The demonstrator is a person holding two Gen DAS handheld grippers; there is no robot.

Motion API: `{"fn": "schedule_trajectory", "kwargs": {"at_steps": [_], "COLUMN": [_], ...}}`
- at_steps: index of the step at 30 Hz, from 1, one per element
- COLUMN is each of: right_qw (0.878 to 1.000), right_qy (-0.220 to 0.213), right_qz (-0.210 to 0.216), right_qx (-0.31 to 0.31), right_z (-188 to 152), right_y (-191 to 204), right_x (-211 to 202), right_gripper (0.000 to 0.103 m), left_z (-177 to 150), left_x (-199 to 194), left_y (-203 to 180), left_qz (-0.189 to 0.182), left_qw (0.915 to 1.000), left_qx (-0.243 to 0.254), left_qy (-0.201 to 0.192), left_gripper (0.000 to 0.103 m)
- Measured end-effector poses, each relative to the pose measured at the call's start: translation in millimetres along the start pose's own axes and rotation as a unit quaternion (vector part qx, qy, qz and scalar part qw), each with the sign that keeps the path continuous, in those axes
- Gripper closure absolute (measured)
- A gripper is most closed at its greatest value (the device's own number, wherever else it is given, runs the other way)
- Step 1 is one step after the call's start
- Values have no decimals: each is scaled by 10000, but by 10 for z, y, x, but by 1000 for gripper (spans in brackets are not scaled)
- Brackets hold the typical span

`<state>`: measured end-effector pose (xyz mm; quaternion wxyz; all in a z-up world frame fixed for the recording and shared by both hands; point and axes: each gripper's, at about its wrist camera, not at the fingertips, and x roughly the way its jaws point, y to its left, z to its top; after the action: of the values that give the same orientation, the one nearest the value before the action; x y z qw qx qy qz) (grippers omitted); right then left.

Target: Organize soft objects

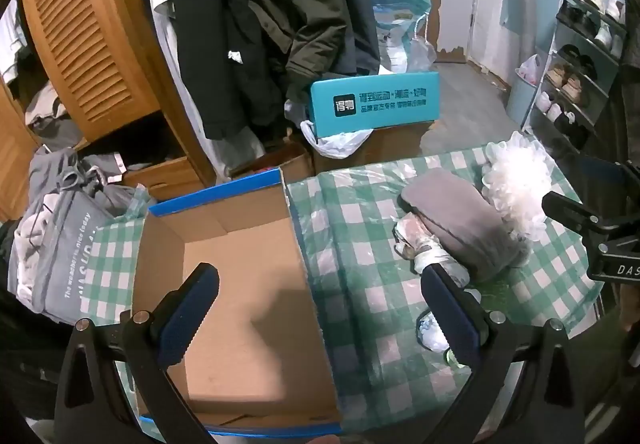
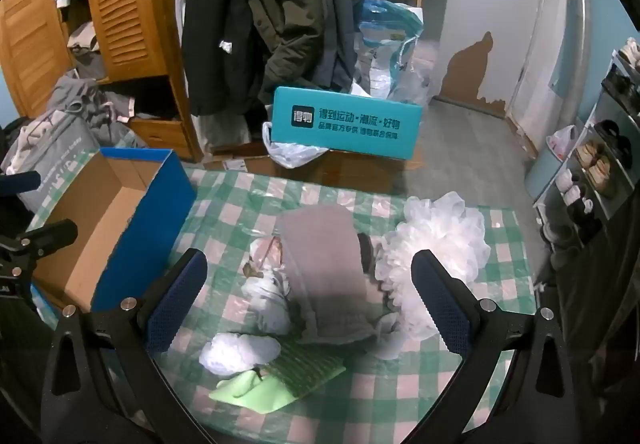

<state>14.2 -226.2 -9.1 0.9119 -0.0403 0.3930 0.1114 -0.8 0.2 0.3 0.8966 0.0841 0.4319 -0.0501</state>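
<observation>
An open cardboard box (image 1: 240,268) with blue outer walls (image 2: 148,220) stands empty on the left of the checked table. To its right lies a pile of soft things: a folded grey cloth (image 2: 324,264), a white frilly puff (image 2: 444,240), a crumpled white bag (image 2: 268,288), a small white puff (image 2: 236,352), a green ribbed pad (image 2: 308,368) and a light green cloth (image 2: 248,392). My left gripper (image 1: 320,304) hangs open over the box's right wall, holding nothing. Above the grey cloth (image 1: 456,220), my right gripper (image 2: 310,296) is open and apart from it.
A green-and-white checked cloth (image 2: 460,384) covers the table. Behind it stand a teal box (image 2: 348,124) on cartons, hanging coats (image 2: 256,12) and a wooden wardrobe (image 2: 120,4). A shoe rack (image 2: 608,164) is at the right, a grey bag (image 1: 60,244) at the left.
</observation>
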Motion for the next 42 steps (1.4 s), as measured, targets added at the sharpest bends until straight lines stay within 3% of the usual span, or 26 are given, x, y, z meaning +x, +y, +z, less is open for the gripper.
{"fn": "schedule_trajectory", "kwargs": {"at_steps": [42], "right_qw": [10000], "right_qy": [-4], "right_qz": [-17], "right_qx": [7], "right_z": [1], "right_y": [-22], "right_x": [-43], "right_gripper": [3], "left_z": [49], "left_x": [-42], "left_y": [-58], "left_qz": [-171], "left_qw": [9998], "left_qx": [-50], "left_qy": [-25], "left_gripper": [1]}}
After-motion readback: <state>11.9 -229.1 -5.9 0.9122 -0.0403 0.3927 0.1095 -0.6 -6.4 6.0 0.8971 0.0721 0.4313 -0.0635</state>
